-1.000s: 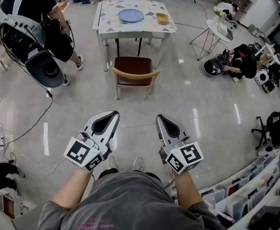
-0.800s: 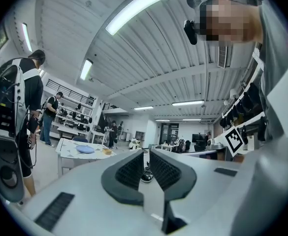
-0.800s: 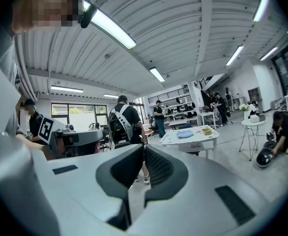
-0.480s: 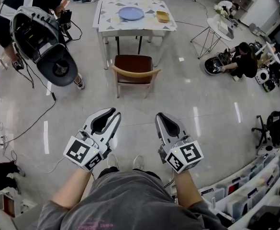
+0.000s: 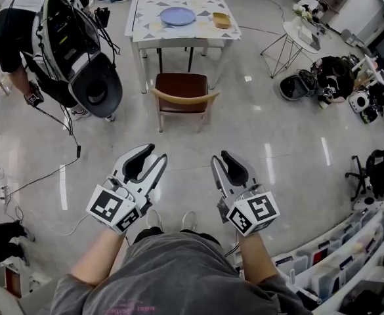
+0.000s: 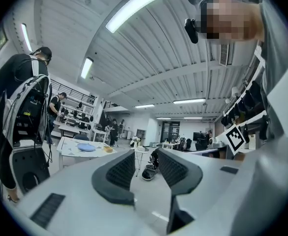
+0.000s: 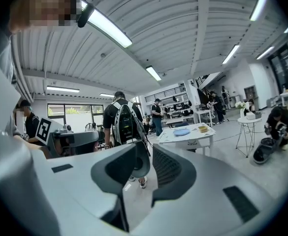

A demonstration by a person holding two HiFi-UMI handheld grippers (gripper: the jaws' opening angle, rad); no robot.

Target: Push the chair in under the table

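A chair (image 5: pixel 182 95) with a brown seat and a curved wooden back stands pulled out in front of a white patterned table (image 5: pixel 146 30). Its back faces me. On the table are a blue plate (image 5: pixel 178 16) and a small yellow bowl (image 5: pixel 222 21). I hold both grippers side by side, well short of the chair and apart from it. The left gripper (image 5: pixel 153 155) and the right gripper (image 5: pixel 222 157) are both opening, with nothing between their jaws. The left gripper view shows the left gripper (image 6: pixel 146 168) and the table (image 6: pixel 77 149) far off. The right gripper (image 7: pixel 144 166) likewise points toward the table (image 7: pixel 185 134).
A person with a large backpack rig (image 5: pixel 73 51) bends over at the left of the chair, and a cable (image 5: pixel 44 176) trails on the floor. A round wire side table (image 5: pixel 302 38) and bags (image 5: pixel 316 77) sit at the right. Shelving (image 5: pixel 349 261) lines the near right.
Both grippers' jaws have parted from shut, and the hands have stayed where they were. The person with the backpack has bent over and shifted right, closer to the chair.
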